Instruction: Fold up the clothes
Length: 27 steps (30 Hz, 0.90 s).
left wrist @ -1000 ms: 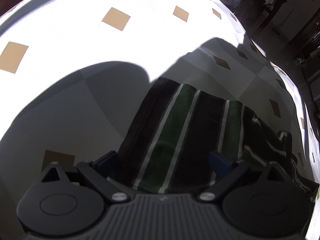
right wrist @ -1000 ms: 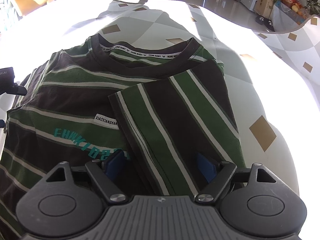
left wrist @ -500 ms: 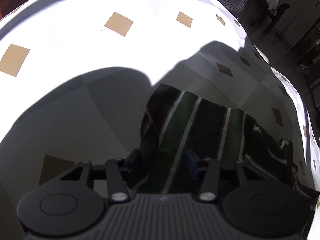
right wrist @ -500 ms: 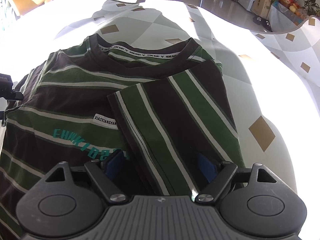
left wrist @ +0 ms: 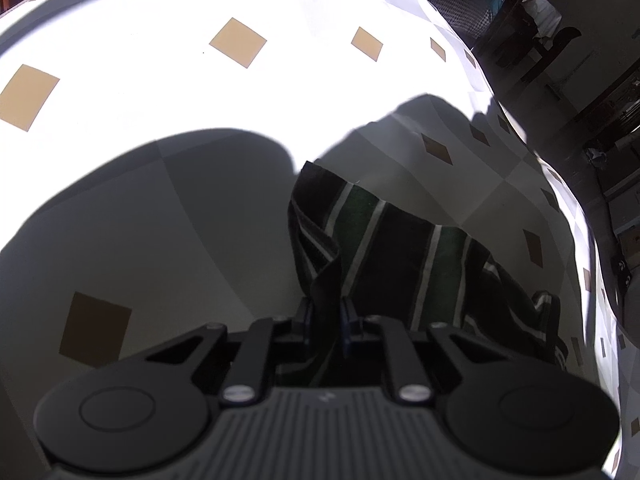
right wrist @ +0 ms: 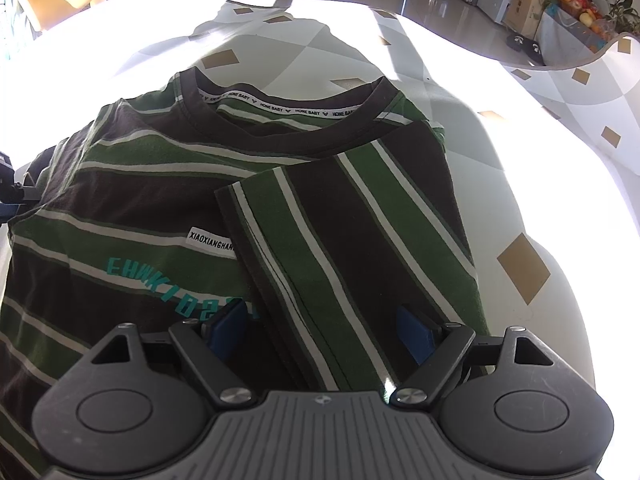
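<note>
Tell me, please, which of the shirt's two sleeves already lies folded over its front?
The right sleeve, its stripes running lengthwise across the chest beside the white label. The left sleeve is out to the side, pinched in the left claw.

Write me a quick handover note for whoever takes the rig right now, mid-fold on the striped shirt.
Left claw: shut on the left sleeve, fabric bunched between the pads.
Right claw: open, hovering over the right sleeve, not gripping.
Striped shirt: front up on the tablecloth, collar away from the rig.
Done: right sleeve already folded in over the chest.
Left: bring the left sleeve in across the body, then fold the body up, probably hem toward collar.
</note>
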{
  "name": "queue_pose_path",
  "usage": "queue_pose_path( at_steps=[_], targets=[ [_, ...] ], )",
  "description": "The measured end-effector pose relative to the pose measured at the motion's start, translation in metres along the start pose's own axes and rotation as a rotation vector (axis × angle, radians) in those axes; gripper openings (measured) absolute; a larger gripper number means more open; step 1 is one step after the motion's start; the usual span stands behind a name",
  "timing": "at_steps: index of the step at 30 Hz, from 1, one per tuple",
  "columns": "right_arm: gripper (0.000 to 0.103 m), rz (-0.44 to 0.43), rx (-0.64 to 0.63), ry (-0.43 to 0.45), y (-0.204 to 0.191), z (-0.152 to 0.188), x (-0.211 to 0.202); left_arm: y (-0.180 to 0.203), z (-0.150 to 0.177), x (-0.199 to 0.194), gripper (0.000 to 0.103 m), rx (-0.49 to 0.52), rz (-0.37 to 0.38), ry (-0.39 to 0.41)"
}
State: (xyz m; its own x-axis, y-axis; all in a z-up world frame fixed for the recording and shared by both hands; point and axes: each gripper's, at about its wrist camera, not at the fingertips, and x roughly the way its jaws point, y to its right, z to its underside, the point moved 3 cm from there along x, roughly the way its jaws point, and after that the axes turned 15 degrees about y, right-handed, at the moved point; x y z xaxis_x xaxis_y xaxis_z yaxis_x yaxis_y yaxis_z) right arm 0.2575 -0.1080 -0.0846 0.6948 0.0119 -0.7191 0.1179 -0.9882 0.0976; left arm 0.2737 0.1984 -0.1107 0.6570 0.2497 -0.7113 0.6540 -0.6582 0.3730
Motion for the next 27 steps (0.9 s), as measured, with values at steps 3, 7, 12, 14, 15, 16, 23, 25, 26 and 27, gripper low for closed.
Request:
queue_pose_path(
  at_steps=[3, 7, 12, 14, 15, 16, 23, 25, 26, 27],
  targets=[
    [0.08, 0.001, -0.004, 0.002, -0.001, 0.0, 0.0, 0.007, -0.004, -0.004, 0.01, -0.008, 0.031, 0.018],
    [0.08, -0.005, -0.001, 0.003, 0.001, 0.001, 0.0, 0.022, -0.01, -0.014, 0.01, -0.013, 0.126, 0.032],
    [0.08, -0.004, -0.002, 0.004, 0.0, 0.001, 0.0, 0.06, 0.002, -0.029, 0.01, 0.058, 0.293, -0.012],
    [0.08, -0.002, -0.004, 0.005, 0.0, 0.0, 0.001, 0.076, 0.014, -0.032, 0.01, 0.103, 0.362, -0.054],
    [0.08, -0.002, -0.005, 0.006, -0.001, 0.001, 0.001, 0.083, 0.02, -0.033, 0.011, 0.126, 0.393, -0.08],
    [0.08, -0.002, -0.006, 0.007, -0.001, 0.001, 0.001, 0.09, 0.027, -0.033, 0.011, 0.15, 0.423, -0.106],
    [0.08, -0.006, -0.004, 0.008, 0.001, 0.001, 0.001, 0.086, 0.032, -0.036, 0.027, 0.163, 0.41, -0.101],
    [0.08, -0.004, -0.006, 0.008, 0.0, 0.001, 0.001, 0.083, 0.029, -0.037, 0.032, 0.148, 0.409, -0.097],
    [0.08, -0.003, -0.007, 0.007, 0.0, 0.001, 0.001, 0.082, 0.028, -0.036, 0.033, 0.146, 0.403, -0.097],
    [0.08, -0.002, -0.008, 0.007, -0.001, 0.001, 0.001, 0.082, 0.027, -0.034, 0.034, 0.146, 0.397, -0.098]
  ],
)
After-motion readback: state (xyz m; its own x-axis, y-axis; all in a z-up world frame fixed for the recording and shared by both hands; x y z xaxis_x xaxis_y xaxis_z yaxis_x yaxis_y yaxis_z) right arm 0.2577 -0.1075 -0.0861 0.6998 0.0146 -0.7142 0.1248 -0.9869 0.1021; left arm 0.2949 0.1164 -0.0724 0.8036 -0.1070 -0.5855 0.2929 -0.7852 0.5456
